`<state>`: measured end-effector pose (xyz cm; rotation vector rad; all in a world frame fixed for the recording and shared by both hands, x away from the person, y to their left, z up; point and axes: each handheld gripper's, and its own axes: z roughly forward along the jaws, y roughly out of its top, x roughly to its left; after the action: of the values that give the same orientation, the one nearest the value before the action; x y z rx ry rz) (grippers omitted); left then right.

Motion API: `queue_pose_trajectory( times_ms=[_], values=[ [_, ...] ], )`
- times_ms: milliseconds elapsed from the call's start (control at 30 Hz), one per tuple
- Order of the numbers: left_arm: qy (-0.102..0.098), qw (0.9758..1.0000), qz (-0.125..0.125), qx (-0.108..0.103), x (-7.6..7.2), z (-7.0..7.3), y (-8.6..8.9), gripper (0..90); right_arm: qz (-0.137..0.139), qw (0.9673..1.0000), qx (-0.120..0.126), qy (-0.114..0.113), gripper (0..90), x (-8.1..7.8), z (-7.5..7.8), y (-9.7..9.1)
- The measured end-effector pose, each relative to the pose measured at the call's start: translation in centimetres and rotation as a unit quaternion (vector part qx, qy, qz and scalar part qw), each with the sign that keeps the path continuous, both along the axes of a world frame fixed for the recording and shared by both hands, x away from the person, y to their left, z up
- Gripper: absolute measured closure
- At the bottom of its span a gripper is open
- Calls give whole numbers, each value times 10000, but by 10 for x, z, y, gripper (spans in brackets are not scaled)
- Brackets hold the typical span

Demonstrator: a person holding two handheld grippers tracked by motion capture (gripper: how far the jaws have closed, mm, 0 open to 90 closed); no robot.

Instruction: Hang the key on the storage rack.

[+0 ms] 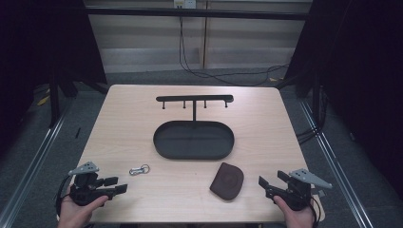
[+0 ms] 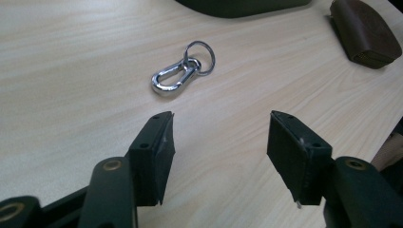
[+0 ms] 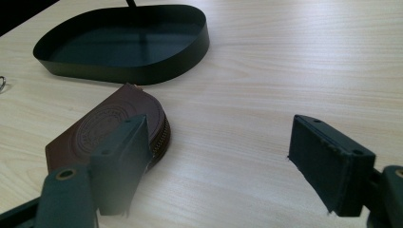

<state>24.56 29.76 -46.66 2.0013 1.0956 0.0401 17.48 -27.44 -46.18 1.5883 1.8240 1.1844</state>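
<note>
While both hover low over the counter (image 1: 190, 190), left hand-held gripper (image 1: 118, 185) jaws apart near keyring (image 1: 139, 169), right hand-held gripper (image 1: 269, 182) spread beside pouch (image 1: 227, 181).

Keyring clip (image 1: 139, 169) near left gripper (image 1: 119, 185) (jaws apart); pouch (image 1: 227, 181) beside tray (image 1: 193, 139).

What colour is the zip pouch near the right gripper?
Dark brown, with an embossed round emblem; the pouch shows best in the right gripper view.

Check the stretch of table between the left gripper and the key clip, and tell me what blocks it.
Nothing visible does. The left gripper stands open, and bare table lies between its fingers and the key clip. The brown pouch lies well off to one side.
</note>
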Motion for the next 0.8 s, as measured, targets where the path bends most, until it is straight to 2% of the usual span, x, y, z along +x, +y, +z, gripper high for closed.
queue_pose_trajectory(
  times_ms=[100,133,167,267,333,400,533,633,800],
  values=[
    [-32,9999,-137,-90,-2,3,0,472,25,10000,15,3,212,0,0,1],
    [-52,9998,-150,-122,-3,4,0,507,33,10000,-20,4,212,0,0,1],
    [-121,9997,-186,-76,-4,6,0,515,35,10000,-34,10,212,0,0,2],
    [-77,9998,-168,-89,-4,10,1,496,24,10000,-8,-16,212,-2,1,1],
    [-66,9999,-122,3,-2,12,1,490,24,10000,19,0,212,-1,1,1],
    [-31,9997,-232,-2,-1,16,1,505,55,10000,14,5,212,0,0,1],
    [-83,9993,-326,150,0,24,-5,511,109,9999,-14,-8,212,0,0,2],
    [-94,9982,-539,229,1,30,-13,510,91,10000,-10,3,208,0,0,2],
    [-163,9957,-752,519,3,38,-26,511,116,9999,5,14,204,0,0,2]
  ],
)
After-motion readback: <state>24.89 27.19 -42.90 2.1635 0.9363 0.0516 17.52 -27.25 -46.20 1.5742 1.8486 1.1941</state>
